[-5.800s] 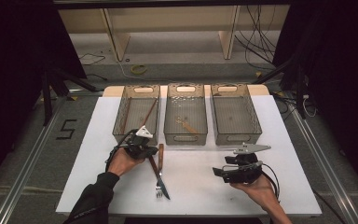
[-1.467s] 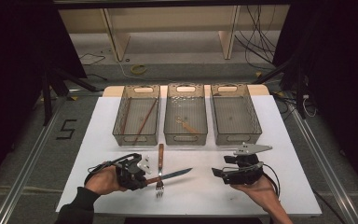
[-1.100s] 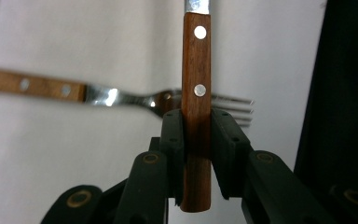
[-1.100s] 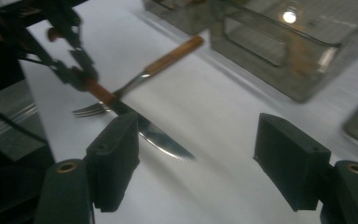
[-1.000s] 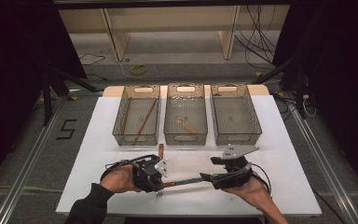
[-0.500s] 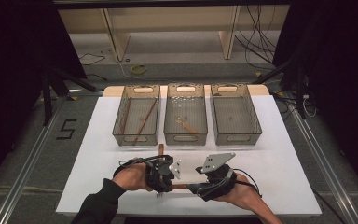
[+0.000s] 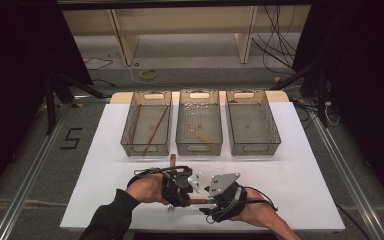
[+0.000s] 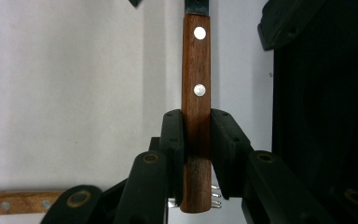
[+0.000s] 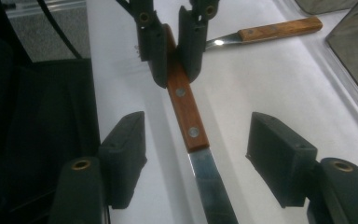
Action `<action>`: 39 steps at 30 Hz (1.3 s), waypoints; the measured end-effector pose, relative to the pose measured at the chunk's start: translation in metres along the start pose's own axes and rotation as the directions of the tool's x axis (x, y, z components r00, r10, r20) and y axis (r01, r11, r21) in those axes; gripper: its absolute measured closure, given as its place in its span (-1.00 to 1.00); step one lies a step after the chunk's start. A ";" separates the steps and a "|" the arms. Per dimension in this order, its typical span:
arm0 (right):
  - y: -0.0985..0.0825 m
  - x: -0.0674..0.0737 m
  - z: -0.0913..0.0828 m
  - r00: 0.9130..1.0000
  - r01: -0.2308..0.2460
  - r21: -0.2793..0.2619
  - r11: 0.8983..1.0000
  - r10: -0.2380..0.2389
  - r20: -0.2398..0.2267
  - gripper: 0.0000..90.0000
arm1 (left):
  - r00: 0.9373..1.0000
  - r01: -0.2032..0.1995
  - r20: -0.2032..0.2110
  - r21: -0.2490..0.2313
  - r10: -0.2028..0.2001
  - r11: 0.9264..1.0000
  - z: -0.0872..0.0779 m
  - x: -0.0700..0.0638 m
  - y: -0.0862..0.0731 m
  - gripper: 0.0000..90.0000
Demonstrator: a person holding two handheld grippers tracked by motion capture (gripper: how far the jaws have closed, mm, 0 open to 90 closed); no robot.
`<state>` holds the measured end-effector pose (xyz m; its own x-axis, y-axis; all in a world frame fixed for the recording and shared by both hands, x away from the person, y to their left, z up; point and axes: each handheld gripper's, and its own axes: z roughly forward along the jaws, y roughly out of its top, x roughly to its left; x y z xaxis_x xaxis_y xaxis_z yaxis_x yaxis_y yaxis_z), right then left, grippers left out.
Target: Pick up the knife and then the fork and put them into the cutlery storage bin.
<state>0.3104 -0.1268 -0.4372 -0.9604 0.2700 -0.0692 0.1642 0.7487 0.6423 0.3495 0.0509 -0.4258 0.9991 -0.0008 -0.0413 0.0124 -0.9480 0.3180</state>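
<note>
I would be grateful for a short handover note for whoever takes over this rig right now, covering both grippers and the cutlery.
Left gripper: shut on the knife, clamping its wooden handle near the end.
Right gripper: open, jaws astride the knife near where handle meets blade, pads not touching; they have just been closing.
Fork: lying on the white table behind the left gripper.
Trays: left tray holds chopsticks, middle tray a spoon-like piece, right tray looks empty.
Left to do: knife and fork are not yet binned.
</note>
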 end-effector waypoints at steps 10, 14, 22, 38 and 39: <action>-0.001 0.004 0.006 0.997 0.073 0.048 0.996 -0.074 0.017 0.07 | 1.000 -0.006 0.007 -0.009 0.006 1.000 -0.001 -0.003 0.004 0.67; -0.001 0.006 0.009 0.995 0.094 0.062 0.994 -0.096 0.022 0.17 | 1.000 -0.012 0.011 -0.011 0.012 1.000 0.000 -0.004 0.004 0.67; -0.002 0.009 0.010 0.992 0.127 0.086 0.988 -0.129 0.010 0.38 | 1.000 -0.018 0.021 -0.011 0.018 1.000 0.000 -0.005 0.005 0.67; -0.003 0.012 0.014 0.984 0.176 0.109 0.978 -0.175 -0.011 0.70 | 0.998 -0.037 0.044 -0.016 0.038 0.999 0.002 -0.005 0.006 0.66; -0.003 0.012 0.014 0.984 0.180 0.113 0.977 -0.179 -0.017 0.71 | 0.998 -0.040 0.042 -0.018 0.041 0.999 0.002 -0.005 0.006 0.66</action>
<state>0.3011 -0.1175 -0.4503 -0.9779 0.1215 -0.1703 0.0133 0.8486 0.5289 0.3441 0.0449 -0.4252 0.9963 -0.0527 -0.0676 -0.0270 -0.9412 0.3367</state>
